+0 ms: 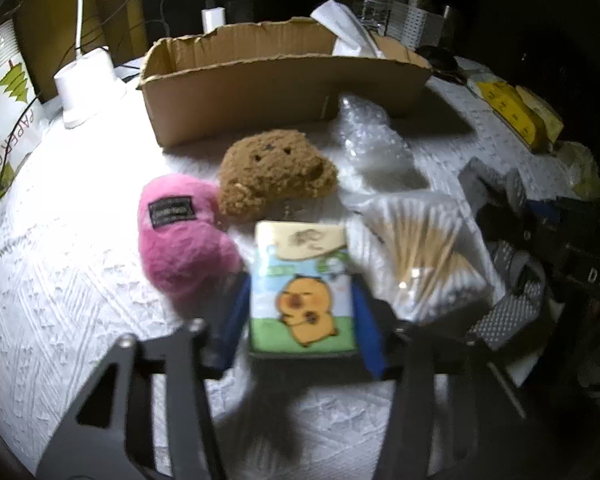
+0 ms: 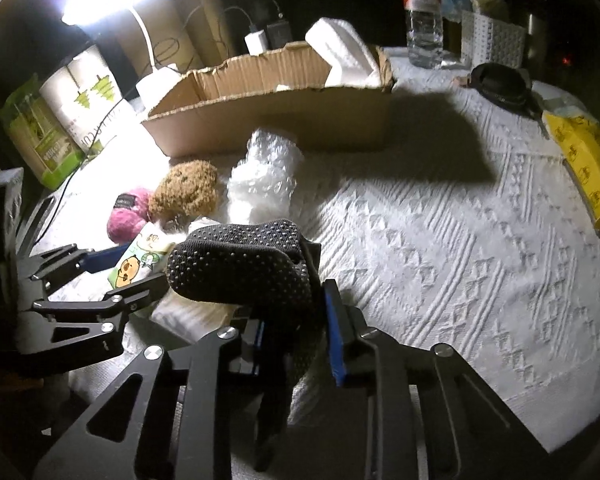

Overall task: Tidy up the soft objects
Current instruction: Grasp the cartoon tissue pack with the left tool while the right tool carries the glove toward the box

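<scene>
My left gripper [image 1: 300, 312] is shut on a tissue pack [image 1: 302, 292] printed with a cartoon capybara, held just above the white cloth; it also shows in the right wrist view [image 2: 140, 260]. A pink plush [image 1: 180, 240] and a brown plush [image 1: 276, 172] lie just beyond it, in front of an open cardboard box [image 1: 284, 84]. My right gripper [image 2: 296, 312] is shut on a black dotted sock [image 2: 244, 264], held above the cloth to the right of the left gripper. A white foam piece [image 2: 344, 52] sits in the box's right end.
Bubble wrap [image 2: 264, 176] lies before the box. A bag of cotton swabs [image 1: 424, 252] lies right of the tissue pack. A lamp base [image 1: 86, 84], paper cups [image 2: 88, 96], a water bottle [image 2: 422, 12], a white basket [image 2: 492, 40], a black pouch [image 2: 500, 84] and yellow packs [image 2: 588, 160] ring the table.
</scene>
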The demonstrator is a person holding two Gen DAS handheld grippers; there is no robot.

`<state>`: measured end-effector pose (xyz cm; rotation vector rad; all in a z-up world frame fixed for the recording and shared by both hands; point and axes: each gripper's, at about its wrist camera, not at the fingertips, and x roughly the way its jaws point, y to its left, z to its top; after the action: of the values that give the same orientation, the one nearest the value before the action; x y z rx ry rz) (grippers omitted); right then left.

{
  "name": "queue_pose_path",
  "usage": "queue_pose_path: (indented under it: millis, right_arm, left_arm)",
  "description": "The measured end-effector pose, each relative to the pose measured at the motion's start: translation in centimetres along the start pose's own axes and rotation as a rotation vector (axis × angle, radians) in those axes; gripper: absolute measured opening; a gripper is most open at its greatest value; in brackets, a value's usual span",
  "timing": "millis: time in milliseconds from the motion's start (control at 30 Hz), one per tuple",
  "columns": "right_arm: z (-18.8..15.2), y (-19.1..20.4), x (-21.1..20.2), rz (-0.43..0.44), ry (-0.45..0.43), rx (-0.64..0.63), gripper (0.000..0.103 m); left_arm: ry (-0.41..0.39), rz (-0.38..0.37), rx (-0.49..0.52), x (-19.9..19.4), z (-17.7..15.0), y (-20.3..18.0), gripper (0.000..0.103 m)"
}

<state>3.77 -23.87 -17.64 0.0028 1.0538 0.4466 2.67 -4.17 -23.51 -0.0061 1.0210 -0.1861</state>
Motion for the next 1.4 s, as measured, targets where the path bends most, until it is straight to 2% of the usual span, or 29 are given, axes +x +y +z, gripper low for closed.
queue_pose_path:
  millis: [667, 1400]
  right_arm:
    - [3.3, 0.4, -3.5, -0.013, -0.091, -0.023, 0.026]
    - [8.5, -0.1, -3.4, -0.010, -0.119, -0.054, 0.026]
  left_arm:
    - [-0.127, -0.032, 0.003, -4.9, 2.6, 0.4, 0.047]
    - [-0.199, -0.061, 0.016, -6.4, 8.4, 1.2, 0.047]
